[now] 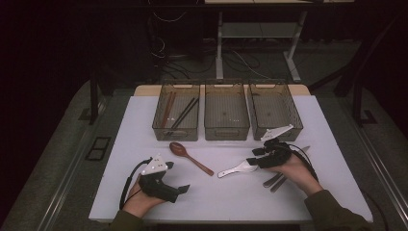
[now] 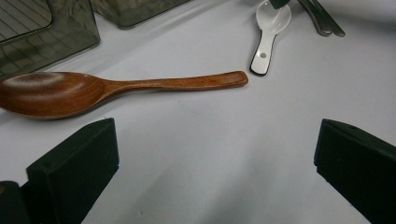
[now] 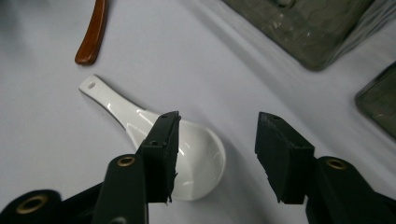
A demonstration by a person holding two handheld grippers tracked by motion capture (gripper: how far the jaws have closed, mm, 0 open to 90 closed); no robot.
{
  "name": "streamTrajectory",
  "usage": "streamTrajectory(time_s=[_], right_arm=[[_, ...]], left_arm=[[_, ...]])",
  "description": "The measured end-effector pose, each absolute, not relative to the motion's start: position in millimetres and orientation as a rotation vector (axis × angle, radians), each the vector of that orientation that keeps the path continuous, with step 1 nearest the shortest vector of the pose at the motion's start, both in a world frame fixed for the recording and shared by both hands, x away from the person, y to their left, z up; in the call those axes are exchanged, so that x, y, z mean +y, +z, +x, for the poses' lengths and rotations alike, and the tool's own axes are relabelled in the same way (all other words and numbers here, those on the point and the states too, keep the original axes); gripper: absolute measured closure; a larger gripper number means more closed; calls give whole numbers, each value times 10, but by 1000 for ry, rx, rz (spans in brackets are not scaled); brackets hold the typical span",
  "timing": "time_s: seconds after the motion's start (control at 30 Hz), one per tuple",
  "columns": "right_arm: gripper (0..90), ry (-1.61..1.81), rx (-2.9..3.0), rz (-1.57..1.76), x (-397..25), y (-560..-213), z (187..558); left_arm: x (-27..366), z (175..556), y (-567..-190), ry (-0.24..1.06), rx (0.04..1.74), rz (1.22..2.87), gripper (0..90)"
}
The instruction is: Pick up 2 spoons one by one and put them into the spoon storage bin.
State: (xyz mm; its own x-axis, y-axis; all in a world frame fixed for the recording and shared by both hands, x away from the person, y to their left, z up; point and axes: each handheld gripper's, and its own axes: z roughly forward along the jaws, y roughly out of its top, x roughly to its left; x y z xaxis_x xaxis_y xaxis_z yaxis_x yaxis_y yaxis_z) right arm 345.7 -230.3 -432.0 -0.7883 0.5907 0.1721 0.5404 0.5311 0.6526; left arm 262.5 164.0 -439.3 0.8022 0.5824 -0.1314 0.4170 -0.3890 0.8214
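A brown wooden spoon (image 1: 190, 157) (image 2: 93, 88) lies on the white table (image 1: 231, 202), bowl toward the bins. To its right lies a white ceramic spoon (image 1: 233, 169) (image 3: 187, 149) (image 2: 268, 35). My right gripper (image 1: 253, 156) (image 3: 217, 144) is open and hovers just over the white spoon's bowl, with one jaw above the bowl and the other beyond its rim. My left gripper (image 1: 177, 177) (image 2: 215, 158) is wide open near the front left, facing the wooden spoon with bare table between its jaws.
Three smoky clear bins stand in a row at the back: the left bin (image 1: 175, 134) holds brown and black chopsticks (image 1: 185, 113), beside the middle bin (image 1: 226, 132) and right bin (image 1: 284, 131). Metal cutlery (image 1: 276, 180) (image 2: 322, 18) lies under the right hand.
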Motion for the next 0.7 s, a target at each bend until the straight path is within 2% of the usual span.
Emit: streamTrajectory(time_s=[0.27,0.43,0.53,0.7], right_arm=[[468,1057,2764,948,-2257,-4379,3432],[498,1014,2801,888,-2241,-4405,3416],[533,1007,2808,869,-2228,-4402,3401],[660,1010,2847,815,-2225,-4395,3377]], left_arm=[[1644,2623,-4399,217,739,2040,0],[1644,2623,-4403,215,740,2042,0],[1644,2624,-4405,215,741,2044,0],[1638,2622,-4404,216,735,2049,0]])
